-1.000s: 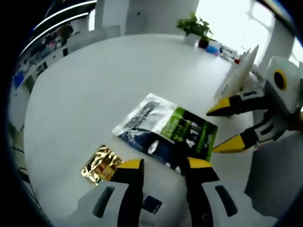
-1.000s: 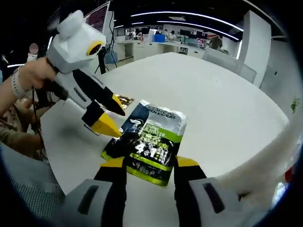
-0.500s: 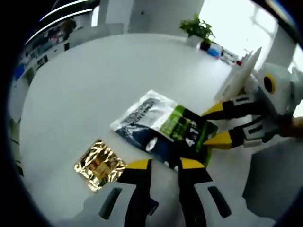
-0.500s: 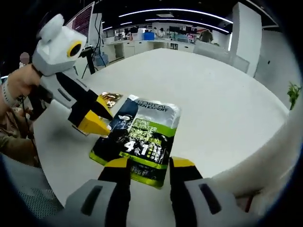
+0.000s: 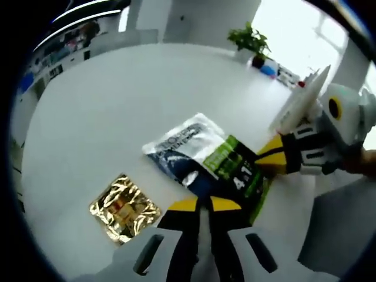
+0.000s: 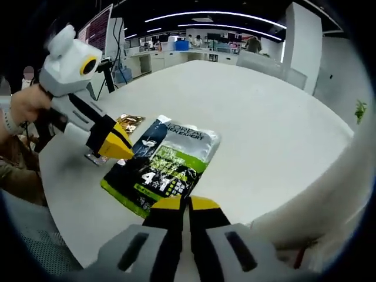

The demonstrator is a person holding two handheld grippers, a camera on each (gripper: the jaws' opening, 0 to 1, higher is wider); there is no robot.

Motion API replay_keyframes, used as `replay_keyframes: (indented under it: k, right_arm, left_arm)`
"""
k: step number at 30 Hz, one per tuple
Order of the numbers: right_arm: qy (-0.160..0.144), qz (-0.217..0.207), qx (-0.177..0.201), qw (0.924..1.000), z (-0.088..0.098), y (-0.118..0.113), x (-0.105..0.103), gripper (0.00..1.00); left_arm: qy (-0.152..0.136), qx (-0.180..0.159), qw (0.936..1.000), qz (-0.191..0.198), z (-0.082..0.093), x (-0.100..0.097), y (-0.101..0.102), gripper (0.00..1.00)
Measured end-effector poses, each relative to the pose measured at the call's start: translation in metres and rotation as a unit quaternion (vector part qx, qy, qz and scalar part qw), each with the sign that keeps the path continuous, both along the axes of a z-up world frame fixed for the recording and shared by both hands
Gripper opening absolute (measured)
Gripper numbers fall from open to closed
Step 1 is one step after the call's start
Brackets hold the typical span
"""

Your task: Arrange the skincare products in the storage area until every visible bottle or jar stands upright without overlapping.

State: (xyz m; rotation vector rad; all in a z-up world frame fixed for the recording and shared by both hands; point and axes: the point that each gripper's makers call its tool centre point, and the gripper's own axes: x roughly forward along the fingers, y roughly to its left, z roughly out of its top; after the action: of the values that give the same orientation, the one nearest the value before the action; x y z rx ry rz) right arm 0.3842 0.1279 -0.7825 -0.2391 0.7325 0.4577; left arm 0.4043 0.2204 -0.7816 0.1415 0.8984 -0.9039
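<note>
- The gold sachet (image 5: 124,208) lay flat on the table (image 5: 117,111), apart from the pouch.
- The left gripper (image 5: 200,205) had its jaws closed on one edge of the pouch (image 5: 205,161), seemingly to lift it.
- The right gripper (image 6: 187,205) pinched the opposite edge likewise.
- The table was white and round; a plant (image 5: 249,41) stood by a bright window.

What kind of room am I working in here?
Probably an open-plan office or lab: a big white round table, rows of desks and shelving under strip ceiling lights, and a potted plant beside a bright window.
</note>
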Motion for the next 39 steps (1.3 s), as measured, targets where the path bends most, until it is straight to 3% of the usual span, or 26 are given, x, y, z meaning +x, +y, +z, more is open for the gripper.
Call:
replay_keyframes:
  k: [4, 9, 21, 26, 39]
  right_arm:
    - [-0.001, 0.018, -0.019, 0.9997, 0.000, 0.001, 0.000, 0.03]
    - [-0.014, 0.057, -0.064, 0.9962, 0.002, 0.005, -0.003, 0.02]
    - [-0.003, 0.095, -0.068, 0.9932, 0.014, 0.009, -0.014, 0.01]
    - [-0.007, 0.122, -0.088, 0.9886, 0.018, 0.007, -0.021, 0.01]
    - [0.004, 0.149, -0.084, 0.9853, 0.032, 0.000, -0.046, 0.01]
  left_arm:
    - [0.003, -0.006, 0.9998, 0.017, 0.000, 0.002, 0.000, 0.00]
    - [-0.007, 0.011, 0.9999, 0.008, 0.002, -0.002, -0.001, 0.00]
    - [-0.012, 0.013, 0.9998, 0.009, 0.014, -0.011, 0.004, 0.00]
    - [-0.005, 0.009, 0.9999, 0.002, 0.017, -0.023, 0.005, 0.00]
    - [-0.002, 0.020, 0.9994, -0.026, 0.026, -0.050, -0.003, 0.00]
